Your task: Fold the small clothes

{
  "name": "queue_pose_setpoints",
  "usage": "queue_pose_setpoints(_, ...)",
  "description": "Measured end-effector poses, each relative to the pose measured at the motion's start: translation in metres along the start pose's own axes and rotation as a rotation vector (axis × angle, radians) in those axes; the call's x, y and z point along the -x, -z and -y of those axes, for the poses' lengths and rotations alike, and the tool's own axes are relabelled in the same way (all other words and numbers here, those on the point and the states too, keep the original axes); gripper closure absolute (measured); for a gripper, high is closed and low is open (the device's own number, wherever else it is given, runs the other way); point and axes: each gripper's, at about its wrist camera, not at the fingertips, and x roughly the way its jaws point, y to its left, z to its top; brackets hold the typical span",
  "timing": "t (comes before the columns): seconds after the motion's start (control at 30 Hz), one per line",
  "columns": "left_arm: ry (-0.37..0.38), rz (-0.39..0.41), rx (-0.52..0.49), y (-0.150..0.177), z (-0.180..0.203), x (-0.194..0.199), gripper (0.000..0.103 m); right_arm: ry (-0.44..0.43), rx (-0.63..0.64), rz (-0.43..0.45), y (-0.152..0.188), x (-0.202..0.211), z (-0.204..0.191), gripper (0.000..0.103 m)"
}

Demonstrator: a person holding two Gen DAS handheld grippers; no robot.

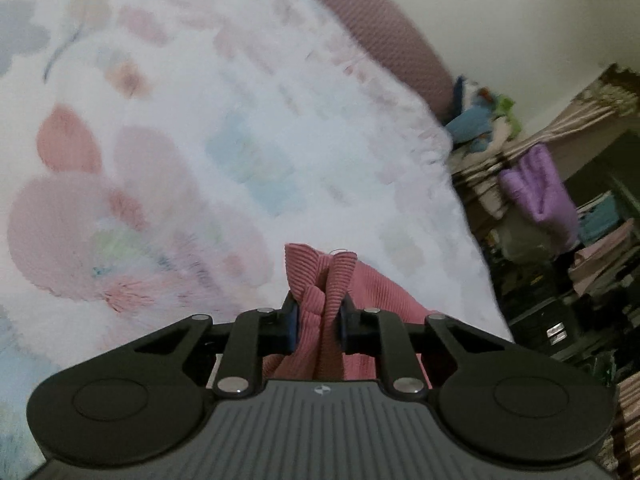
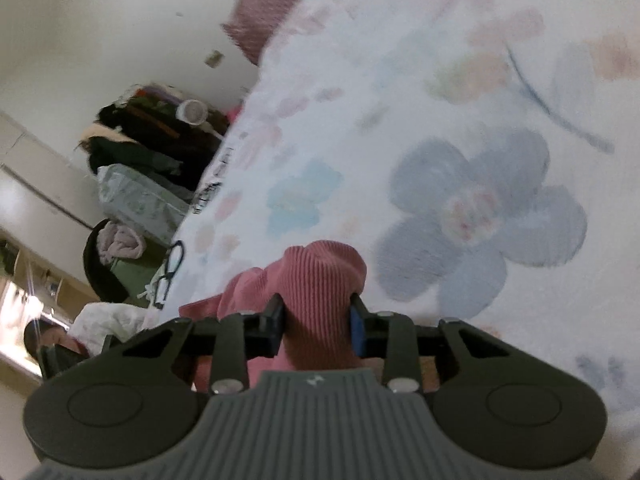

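A small pink ribbed garment [image 1: 320,280] is bunched between the jaws of my left gripper [image 1: 318,314], which is shut on a gathered fold of it above the white flowered blanket [image 1: 192,128]. In the right wrist view another part of the same pink garment [image 2: 320,280] bulges up between the jaws of my right gripper [image 2: 316,316], and the pads press on it from both sides. More pink cloth trails off to the left below that gripper. The rest of the garment is hidden under the gripper bodies.
The blanket's edge [image 1: 460,184] drops off at the right of the left wrist view, with a purple cloth [image 1: 540,196] and clutter beyond. A mauve pillow [image 1: 384,28] lies at the far end. In the right wrist view, piled clothes [image 2: 148,140] and glasses [image 2: 170,272] sit left of the bed.
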Motion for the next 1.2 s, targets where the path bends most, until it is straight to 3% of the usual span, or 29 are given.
queue_pose_setpoints(0.4, 0.159, 0.180, -0.121, 0.036, 0.099, 0.128, 0.083, -0.070, 0.214, 0.177, 0.050, 0.167, -0.102, 0.075)
queue_pose_setpoints(0.53, 0.203, 0.202, -0.172, 0.056, 0.129, 0.163, 0.083, -0.073, 0.275, 0.232, 0.074, 0.229, -0.128, 0.075)
queue_pose_setpoints(0.67, 0.233, 0.174, -0.191, 0.078, 0.148, 0.182, 0.083, -0.063, 0.283, 0.258, 0.098, 0.280, -0.138, 0.075)
queue_pose_setpoints(0.77, 0.232, 0.141, -0.199, 0.092, 0.150, 0.180, 0.083, -0.049, 0.275, 0.259, 0.118, 0.308, -0.135, 0.075)
queue_pose_setpoints(0.9, 0.177, 0.082, -0.221, 0.111, 0.141, 0.157, 0.083, -0.016, 0.224, 0.229, 0.141, 0.318, -0.116, 0.075)
queue_pose_setpoints(1.07, 0.099, -0.014, -0.183, 0.115, 0.111, 0.101, 0.083, 0.044, 0.124, 0.168, 0.153, 0.282, -0.065, 0.075)
queue_pose_setpoints(1.2, 0.051, -0.066, -0.200, 0.103, 0.097, 0.056, 0.083, 0.088, 0.075, 0.132, 0.139, 0.237, -0.031, 0.075)
